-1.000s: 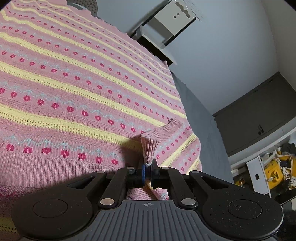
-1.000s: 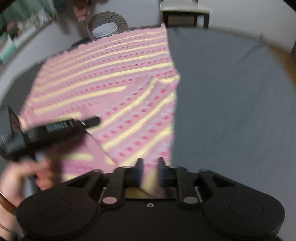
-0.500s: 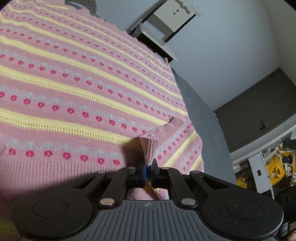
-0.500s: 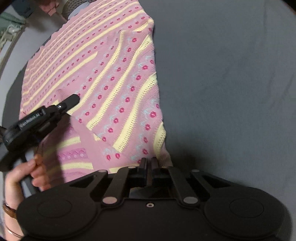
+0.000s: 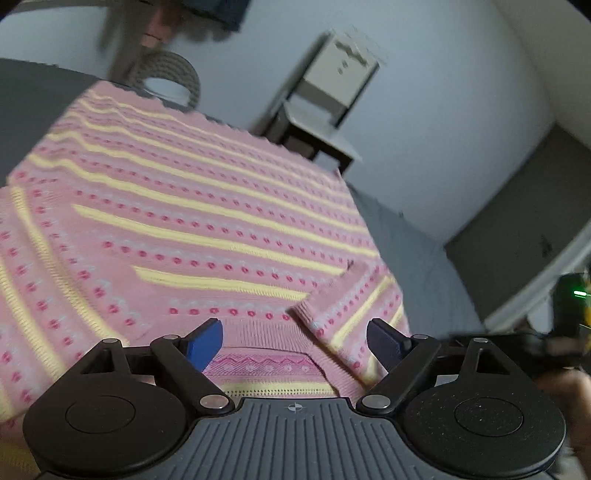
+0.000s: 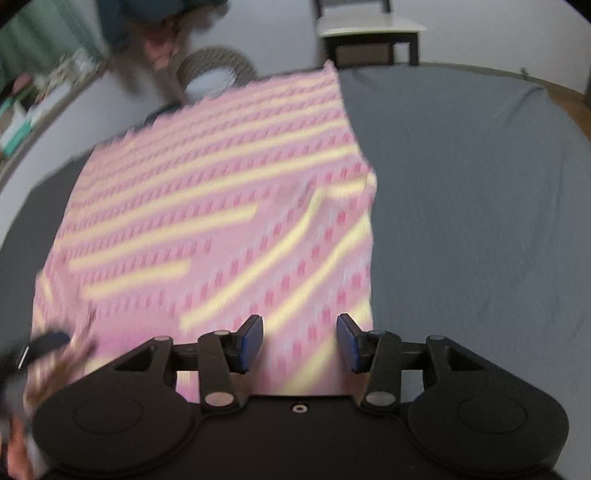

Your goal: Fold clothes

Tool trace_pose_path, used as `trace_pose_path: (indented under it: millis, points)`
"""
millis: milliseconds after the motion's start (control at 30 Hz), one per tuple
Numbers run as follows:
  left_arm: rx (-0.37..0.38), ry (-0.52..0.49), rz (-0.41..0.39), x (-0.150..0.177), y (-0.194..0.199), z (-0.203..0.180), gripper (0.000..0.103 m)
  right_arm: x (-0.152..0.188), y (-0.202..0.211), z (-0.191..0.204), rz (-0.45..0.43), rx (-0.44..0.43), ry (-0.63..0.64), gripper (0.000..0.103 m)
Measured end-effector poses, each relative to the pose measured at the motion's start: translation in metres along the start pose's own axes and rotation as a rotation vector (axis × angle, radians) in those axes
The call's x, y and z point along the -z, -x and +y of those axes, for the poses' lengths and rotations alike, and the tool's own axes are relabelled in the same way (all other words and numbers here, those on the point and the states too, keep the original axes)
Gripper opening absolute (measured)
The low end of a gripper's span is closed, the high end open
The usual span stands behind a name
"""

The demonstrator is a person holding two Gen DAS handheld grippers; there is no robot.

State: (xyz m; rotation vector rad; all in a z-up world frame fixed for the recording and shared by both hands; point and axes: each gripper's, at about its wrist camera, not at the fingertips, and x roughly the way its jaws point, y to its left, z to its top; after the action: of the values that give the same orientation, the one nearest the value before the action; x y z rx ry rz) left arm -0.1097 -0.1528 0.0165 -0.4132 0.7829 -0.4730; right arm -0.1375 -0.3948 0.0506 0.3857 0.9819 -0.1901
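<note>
Sweater [image 5: 192, 221] in pink knit, with yellow stripes and rows of red dots, lies spread flat on a grey sheet [image 6: 480, 206]. In the left wrist view it fills the frame from 9 o'clock to the centre, its scalloped hem running across toward 12 o'clock. A sleeve [image 5: 347, 310] is folded in over the body at about 4 o'clock from the centre, its ribbed cuff pointing toward 10 o'clock, stripes slanting against those of the body. The left gripper [image 5: 295, 341] hovers over the near edge of the knit with jaws wide apart and nothing between them; a band of zigzag pattern shows in the gap.

In the right wrist view, blurred, the sweater covers the left and middle of the sheet, and its right edge runs from 12 o'clock down toward the right gripper [image 6: 300, 341]. That gripper's jaws also stand wide, empty, above the folded sleeve [image 6: 303, 258] whose stripes run diagonally. Bare sheet takes up the whole side from 1 to 5 o'clock. At 8 o'clock a blurred hand [image 6: 33, 387] holds the other tool.

Beyond the far hem, a woven basket [image 6: 218, 70] sits near 11 o'clock and a small dark-legged table [image 6: 369, 33] at 12 o'clock against a pale wall.
</note>
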Motion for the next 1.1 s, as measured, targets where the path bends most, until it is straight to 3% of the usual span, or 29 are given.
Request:
trace_pose_path:
  millis: [67, 100, 167, 233, 300, 433, 533, 633, 767, 833, 933, 1100]
  points:
    - [-0.034, 0.007, -0.049, -0.005, 0.013, 0.007, 0.086, -0.015, -0.013, -0.001, -0.053, -0.017, -0.028, 0.047]
    - [-0.060, 0.004, -0.074, -0.009, 0.019, 0.012, 0.086, -0.020, -0.020, -0.003, -0.089, -0.037, -0.037, 0.057]
    - [-0.111, 0.007, -0.112, -0.019, 0.031, 0.027, 0.086, -0.026, -0.037, -0.009, -0.121, -0.019, -0.075, 0.063]
    - [-0.178, 0.036, -0.147, -0.030, 0.044, 0.049, 0.086, -0.027, -0.061, -0.017, -0.089, 0.029, -0.131, 0.063]
    - [-0.251, 0.103, -0.182, -0.039, 0.058, 0.076, 0.086, -0.021, -0.066, -0.017, -0.137, 0.039, -0.126, 0.065]
    - [-0.358, 0.221, -0.243, -0.047, 0.075, 0.128, 0.086, -0.007, -0.055, 0.018, -0.237, 0.047, -0.005, 0.065]
    - [-0.402, 0.270, -0.251, -0.054, 0.075, 0.160, 0.086, 0.010, -0.049, 0.075, -0.272, -0.112, 0.173, 0.067]
    - [-0.378, 0.307, -0.236, -0.070, 0.067, 0.177, 0.086, 0.042, -0.055, 0.147, -0.244, -0.315, 0.382, 0.082]
    - [-0.345, 0.357, -0.216, -0.091, 0.055, 0.200, 0.086, 0.093, -0.062, 0.229, -0.232, -0.425, 0.658, 0.094]
    - [-0.318, 0.383, -0.143, -0.105, 0.036, 0.213, 0.086, 0.116, -0.062, 0.260, -0.256, -0.441, 0.751, 0.103]
    - [-0.287, 0.414, -0.051, -0.120, 0.012, 0.223, 0.086, 0.144, -0.051, 0.291, -0.314, -0.451, 0.832, 0.103]
    - [-0.297, 0.384, 0.026, -0.133, -0.019, 0.228, 0.086, 0.188, -0.050, 0.324, -0.409, -0.308, 0.981, 0.103]
